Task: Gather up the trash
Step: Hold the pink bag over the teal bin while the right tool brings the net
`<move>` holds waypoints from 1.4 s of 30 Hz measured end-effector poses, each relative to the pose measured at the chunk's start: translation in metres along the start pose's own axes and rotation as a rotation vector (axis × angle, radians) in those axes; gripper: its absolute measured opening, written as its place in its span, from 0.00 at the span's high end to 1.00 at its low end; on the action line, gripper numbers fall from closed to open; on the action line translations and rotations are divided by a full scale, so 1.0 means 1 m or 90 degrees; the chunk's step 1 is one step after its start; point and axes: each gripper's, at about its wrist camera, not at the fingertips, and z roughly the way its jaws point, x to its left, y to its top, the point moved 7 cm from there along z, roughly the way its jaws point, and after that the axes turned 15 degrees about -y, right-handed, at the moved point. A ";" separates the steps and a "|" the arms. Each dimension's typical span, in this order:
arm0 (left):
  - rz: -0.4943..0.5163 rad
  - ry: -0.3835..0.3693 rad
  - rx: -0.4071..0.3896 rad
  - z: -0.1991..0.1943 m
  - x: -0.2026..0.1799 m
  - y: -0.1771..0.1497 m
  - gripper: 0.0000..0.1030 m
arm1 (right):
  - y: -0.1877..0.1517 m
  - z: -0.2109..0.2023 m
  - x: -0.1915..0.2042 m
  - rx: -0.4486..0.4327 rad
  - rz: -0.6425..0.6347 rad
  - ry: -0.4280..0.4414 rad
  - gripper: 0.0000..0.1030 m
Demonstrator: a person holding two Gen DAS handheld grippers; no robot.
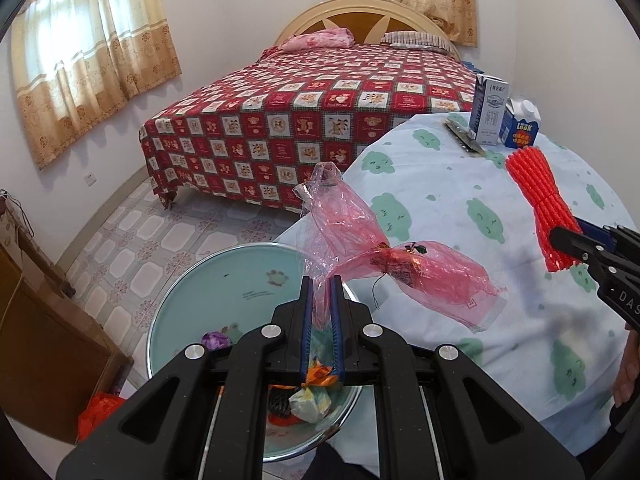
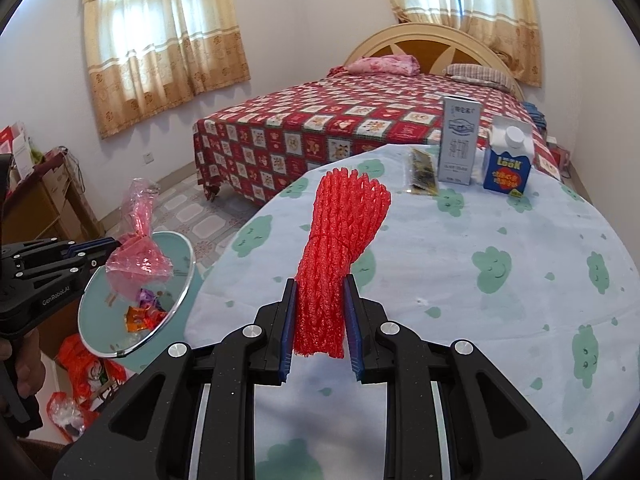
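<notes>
Holding crumpled wrappers (image 1: 316,394), pale-green bin (image 1: 224,280); left tongs (image 1: 322,280) pinching pink plastic bag (image 1: 360,240); right tongs (image 2: 320,280) pinching red foam netting (image 2: 336,248)

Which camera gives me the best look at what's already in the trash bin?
The right wrist view: the bin is tilted toward it, showing wrappers inside, under the pink plastic bag. In the left wrist view, the left gripper covers much of the bin.

Your crumpled pink plastic wrapper (image 1: 352,236) hangs pinched at one edge, lower centre of the left view, above the teal trash bin (image 1: 192,288). Your red foam net bundle (image 2: 340,248) stands upright, clamped at its base, centre of the right view.
</notes>
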 end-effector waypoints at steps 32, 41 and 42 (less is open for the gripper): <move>-0.034 0.048 -0.016 -0.034 0.053 -0.032 0.91 | -0.004 -0.009 0.071 -0.014 -0.080 0.043 0.78; -0.038 0.052 -0.018 -0.039 0.060 -0.036 0.91 | -0.003 -0.012 0.079 -0.018 -0.091 0.046 0.78; -0.039 0.053 -0.019 -0.040 0.061 -0.037 0.91 | -0.003 -0.012 0.079 -0.019 -0.092 0.047 0.78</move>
